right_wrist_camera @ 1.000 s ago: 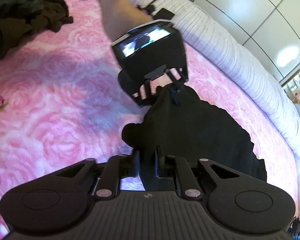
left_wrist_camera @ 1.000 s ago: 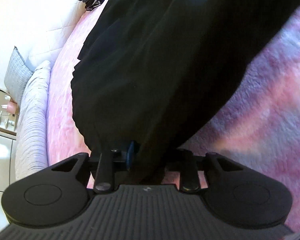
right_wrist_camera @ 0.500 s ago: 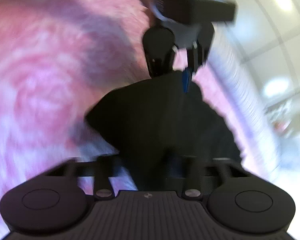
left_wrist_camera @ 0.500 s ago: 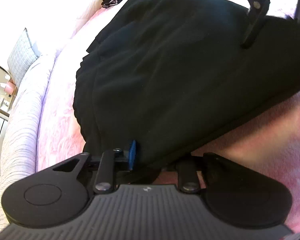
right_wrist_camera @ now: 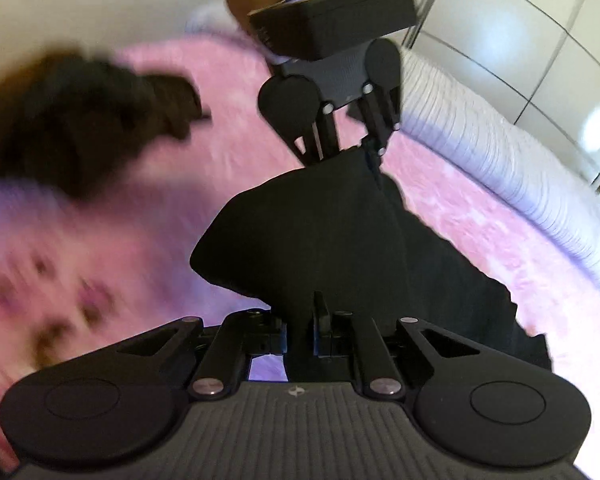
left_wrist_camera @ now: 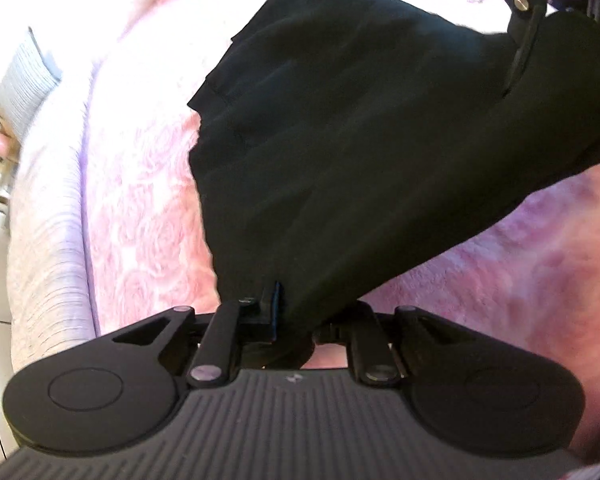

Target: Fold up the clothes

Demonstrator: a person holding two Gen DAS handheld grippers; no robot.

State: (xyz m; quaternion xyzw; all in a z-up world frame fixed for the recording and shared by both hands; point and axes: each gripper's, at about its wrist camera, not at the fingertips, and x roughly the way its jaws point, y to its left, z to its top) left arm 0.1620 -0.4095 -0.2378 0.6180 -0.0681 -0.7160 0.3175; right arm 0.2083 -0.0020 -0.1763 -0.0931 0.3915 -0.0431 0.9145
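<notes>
- The left claw point(left_wrist_camera: 290, 316) is clamped on an edge of the black garment point(left_wrist_camera: 360, 140); its tips are buried in the cloth, so only one finger with a blue pad shows.
- The right claw point(right_wrist_camera: 302, 324) is likewise closed on a fold of the same garment point(right_wrist_camera: 300, 240), with cloth bunched between its fingers.
- In the right wrist view the left claw point(right_wrist_camera: 350, 148) pinches the far corner, and the fabric is stretched between the two claws.
- The garment's long axis runs from one claw to the other; its free part trails onto the pink bedspread point(left_wrist_camera: 140, 200).
- Its full outline is cut off by the frame edges.
- A dark pile of clothes point(right_wrist_camera: 72, 120) lies on the bed, blurred beyond telling.
- A grey striped pillow point(left_wrist_camera: 24, 80) sits at the bed's edge.
</notes>
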